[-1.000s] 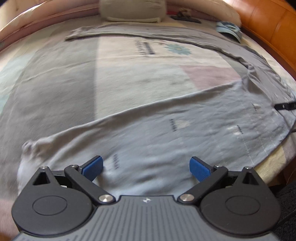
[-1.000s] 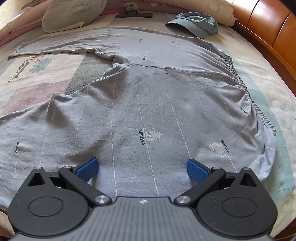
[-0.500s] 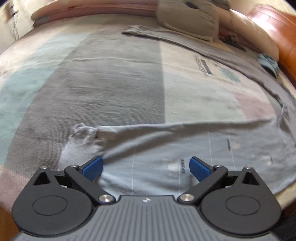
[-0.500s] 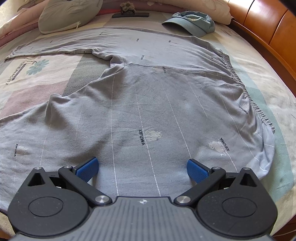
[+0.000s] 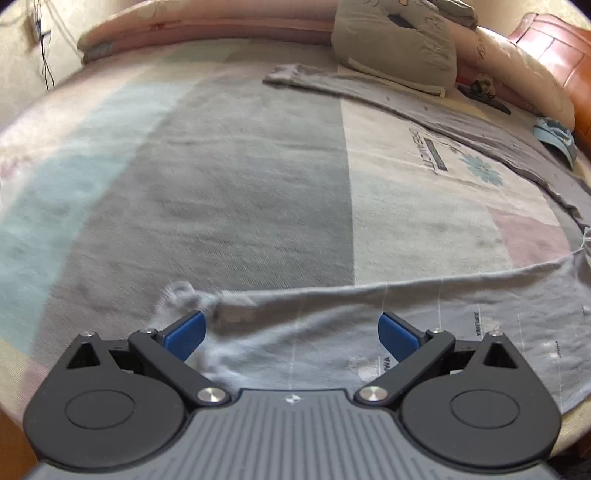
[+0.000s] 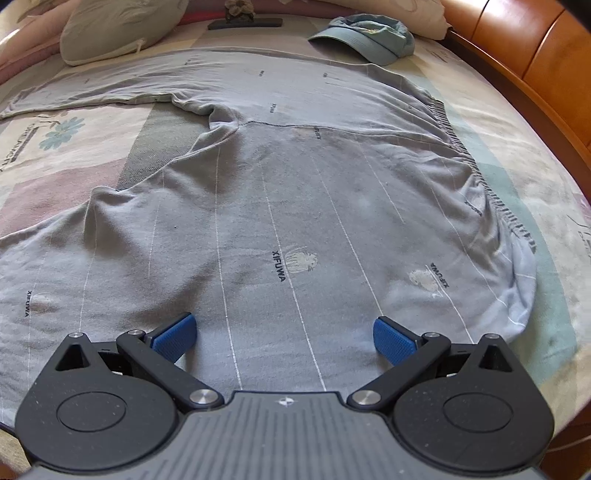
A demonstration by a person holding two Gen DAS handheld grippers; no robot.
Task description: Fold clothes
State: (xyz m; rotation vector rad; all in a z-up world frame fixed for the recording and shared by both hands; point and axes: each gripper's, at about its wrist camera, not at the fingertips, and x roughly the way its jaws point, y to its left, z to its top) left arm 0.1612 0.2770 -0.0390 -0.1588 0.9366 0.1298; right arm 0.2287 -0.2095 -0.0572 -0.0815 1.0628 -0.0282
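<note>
Grey long trousers with thin white lines and small printed logos lie spread flat on the bed. The waistband curves down the right side. One leg runs to the far left, the other along the near edge. In the left wrist view the near leg ends in a bunched cuff, just ahead of my left gripper, which is open and empty. My right gripper hovers open over the seat of the trousers, holding nothing.
A patchwork bedspread covers the bed. A grey pillow and a blue cap lie at the far side. A wooden bed frame borders the right. A dark flat object sits near the pillows.
My left gripper has swung left along the near trouser leg until the cuff came in front of it. My right gripper has edged slightly forward. Both have stayed open.
</note>
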